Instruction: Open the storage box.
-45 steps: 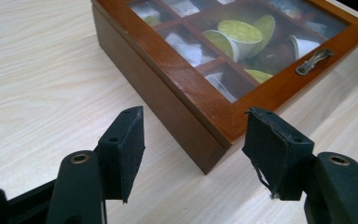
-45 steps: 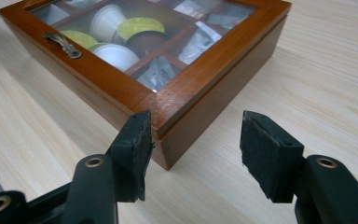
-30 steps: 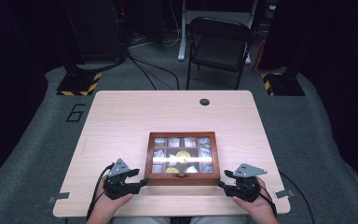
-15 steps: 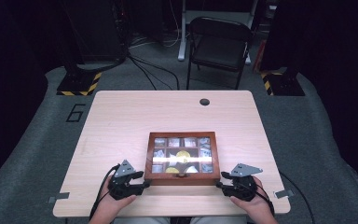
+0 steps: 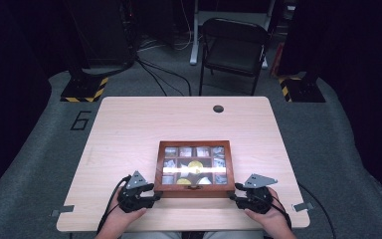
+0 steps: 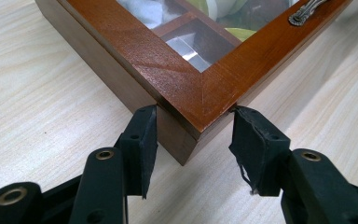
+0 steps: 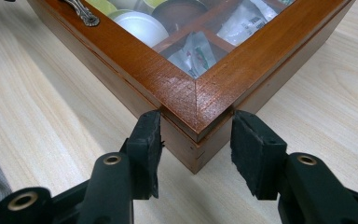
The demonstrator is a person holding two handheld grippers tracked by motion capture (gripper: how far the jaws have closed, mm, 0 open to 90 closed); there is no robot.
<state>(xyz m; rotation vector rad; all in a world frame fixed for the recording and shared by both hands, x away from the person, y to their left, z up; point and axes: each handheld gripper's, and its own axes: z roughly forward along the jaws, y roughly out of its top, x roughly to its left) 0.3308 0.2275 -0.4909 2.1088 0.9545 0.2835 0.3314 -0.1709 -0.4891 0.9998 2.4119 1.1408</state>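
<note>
Now each tool is clamped on a near corner of the wooden box, which sits toward the near edge of the worktop: the left tool and the right tool have just closed their jaws, pads pressing the corner's two sides. Judging by that, the grasp is made, and next comes an even two-handed lift or slide. Under the closed glass lid, compartments hold packets and round lids.
</note>
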